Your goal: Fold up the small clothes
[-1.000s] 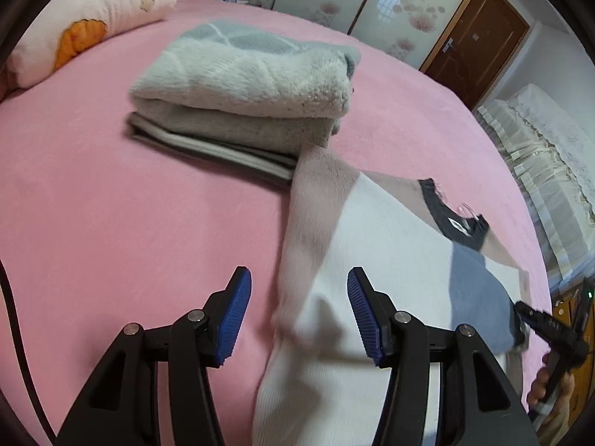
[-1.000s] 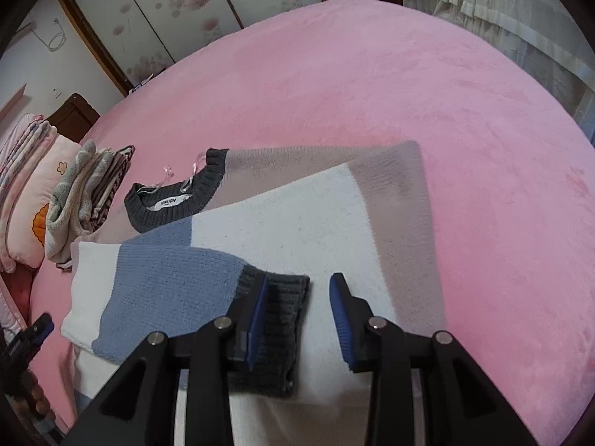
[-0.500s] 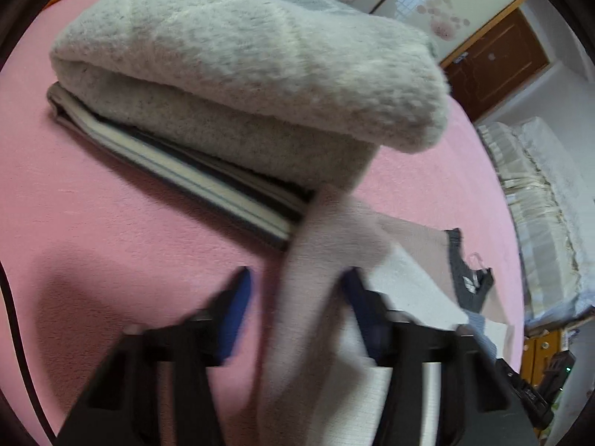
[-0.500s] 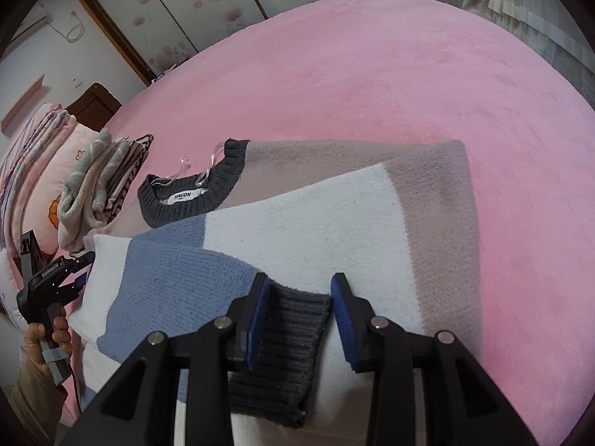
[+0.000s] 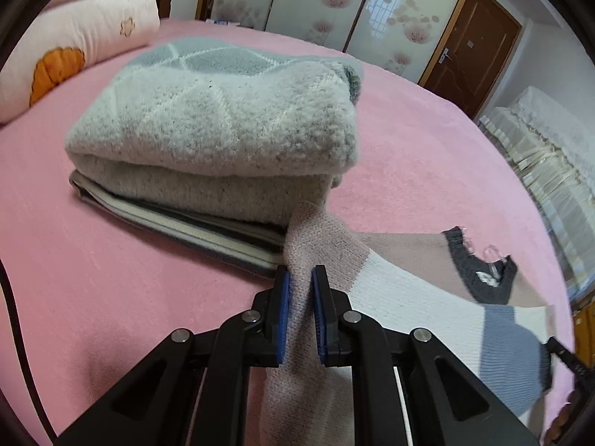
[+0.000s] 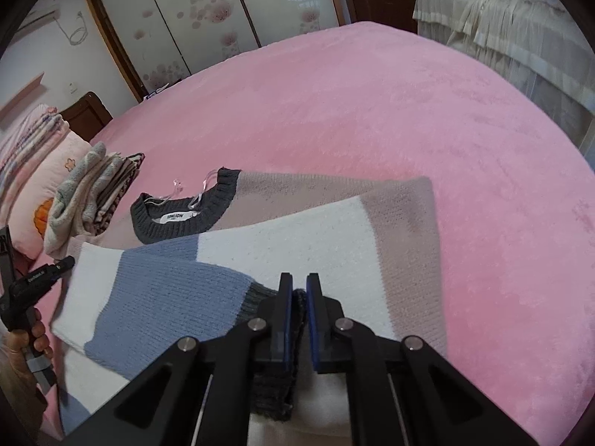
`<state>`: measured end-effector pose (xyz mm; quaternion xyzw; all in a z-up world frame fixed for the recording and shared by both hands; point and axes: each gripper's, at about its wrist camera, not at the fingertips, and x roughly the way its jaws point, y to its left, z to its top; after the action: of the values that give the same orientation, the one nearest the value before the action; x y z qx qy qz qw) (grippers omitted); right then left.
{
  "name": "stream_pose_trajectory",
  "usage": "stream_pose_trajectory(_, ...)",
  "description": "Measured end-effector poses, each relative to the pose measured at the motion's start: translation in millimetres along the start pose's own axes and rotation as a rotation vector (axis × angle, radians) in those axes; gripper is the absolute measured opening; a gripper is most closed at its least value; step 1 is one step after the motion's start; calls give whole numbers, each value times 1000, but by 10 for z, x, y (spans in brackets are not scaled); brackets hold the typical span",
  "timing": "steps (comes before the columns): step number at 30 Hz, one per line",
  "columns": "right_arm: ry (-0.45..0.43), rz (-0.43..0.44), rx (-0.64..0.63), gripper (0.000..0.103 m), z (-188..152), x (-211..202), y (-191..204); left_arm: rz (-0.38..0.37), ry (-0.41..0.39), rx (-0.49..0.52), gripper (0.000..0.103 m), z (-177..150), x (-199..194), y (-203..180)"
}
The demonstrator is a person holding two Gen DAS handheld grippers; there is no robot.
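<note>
Left gripper clenched on sweater edge, right gripper on dark cuff; jaws just closing; might drag folded stack askew, lying so close.

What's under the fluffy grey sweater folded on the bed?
Under the fluffy grey sweater lies a folded striped garment, only its layered edges showing. Anything beneath that, on the pink bedspread, is covered.

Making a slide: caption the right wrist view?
Right tongs shut on the sweater's dark cuff, the sweater spread on a pink bed.
</note>
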<state>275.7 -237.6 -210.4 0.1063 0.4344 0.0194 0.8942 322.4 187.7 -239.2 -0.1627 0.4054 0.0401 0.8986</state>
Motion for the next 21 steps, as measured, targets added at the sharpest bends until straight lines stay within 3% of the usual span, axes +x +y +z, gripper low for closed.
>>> stream_pose_trajectory(8, 16, -72, -43, 6, -87, 161, 40, 76, 0, 66, 14, -84, 131, -125)
stream_pose_trajectory(9, 19, -76, -48, 6, -88, 152, 47, 94, 4, 78, 19, -78, 127, -156)
stream_pose_trajectory(11, 38, -87, -48, 7, -67, 125, 59, 149, 18, 95, 42, -53, 99, -206)
stream_pose_trajectory(12, 43, -100, -42, 9, -57, 82, 57, 161, 27, 98, 59, -36, 61, -207)
stream_pose_trajectory(13, 43, -120, -38, 10, -48, 23, 55, 166, 26, 99, 65, -15, -18, -219)
stream_pose_trajectory(18, -15, -108, -47, 12, -84, -338, 130, 147, -45, 82, 65, -51, -556, -271)
stream_pose_trajectory(21, -41, -65, -81, 12, -180, -489, 299, 64, -57, 60, 65, -259, -801, -359)
